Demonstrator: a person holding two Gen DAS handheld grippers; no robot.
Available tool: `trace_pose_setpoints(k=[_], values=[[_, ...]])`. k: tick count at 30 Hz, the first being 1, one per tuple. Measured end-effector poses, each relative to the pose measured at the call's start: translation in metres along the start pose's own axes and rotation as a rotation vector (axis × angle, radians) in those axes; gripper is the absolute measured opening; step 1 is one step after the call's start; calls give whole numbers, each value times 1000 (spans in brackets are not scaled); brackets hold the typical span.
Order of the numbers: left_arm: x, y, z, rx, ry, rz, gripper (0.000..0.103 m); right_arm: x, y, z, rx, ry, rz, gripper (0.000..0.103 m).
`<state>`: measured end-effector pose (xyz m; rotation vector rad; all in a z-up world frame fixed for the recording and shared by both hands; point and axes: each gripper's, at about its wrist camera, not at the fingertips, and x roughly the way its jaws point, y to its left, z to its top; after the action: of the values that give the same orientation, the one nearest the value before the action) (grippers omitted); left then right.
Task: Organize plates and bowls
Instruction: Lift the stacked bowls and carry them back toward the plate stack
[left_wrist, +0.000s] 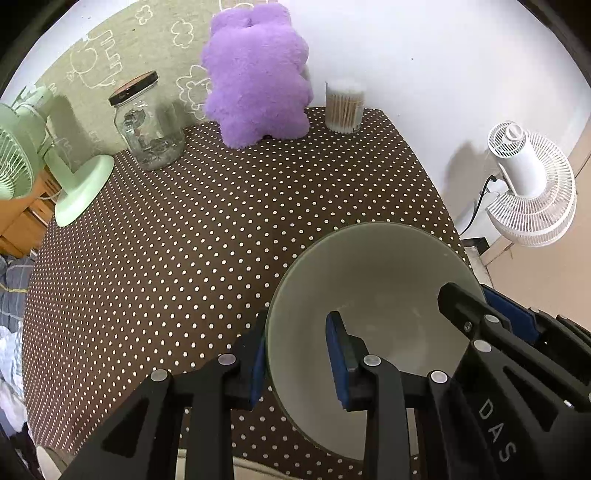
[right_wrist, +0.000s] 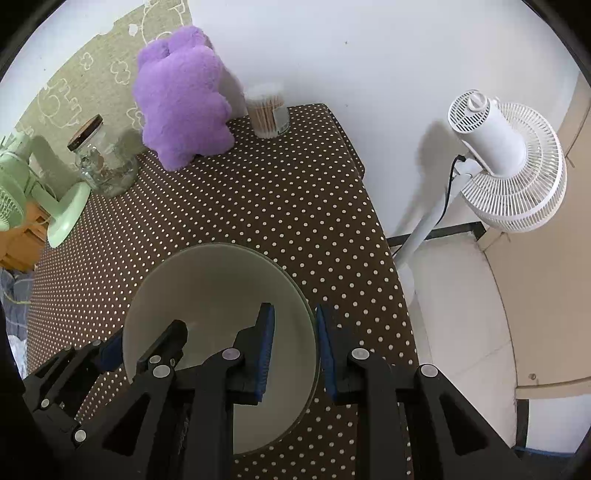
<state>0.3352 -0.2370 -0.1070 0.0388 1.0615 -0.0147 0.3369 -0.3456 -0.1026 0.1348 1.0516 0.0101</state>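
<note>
Empty bowl (left_wrist: 373, 295) near the table's (left_wrist: 184, 240) right edge — left gripper (left_wrist: 297, 356) and right gripper (right_wrist: 295, 349) each clenched on its rim — jar (left_wrist: 147, 125) holds scraps, far-corner tub (left_wrist: 345, 105) sticks

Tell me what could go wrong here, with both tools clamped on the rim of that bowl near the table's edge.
1. The left tool and right tool each pinch only the bowl's thin rim, on opposite sides; uneven lifting might tilt it or let it slip.
2. The bowl sits near the table's right edge, so a slip could send it to the floor.
3. Pulling the tools apart could strain the rim.
</note>
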Motion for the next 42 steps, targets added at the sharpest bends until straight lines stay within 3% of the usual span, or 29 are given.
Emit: trace_pose_setpoints(k=[28, 42], values=[[-82, 46, -30, -9, -89, -30, 29, -80, 46, -34, -11, -70, -19, 27], [-123, 94, -54, -9, -120, -38, 29, -124, 90, -61, -11, -102, -29, 27]])
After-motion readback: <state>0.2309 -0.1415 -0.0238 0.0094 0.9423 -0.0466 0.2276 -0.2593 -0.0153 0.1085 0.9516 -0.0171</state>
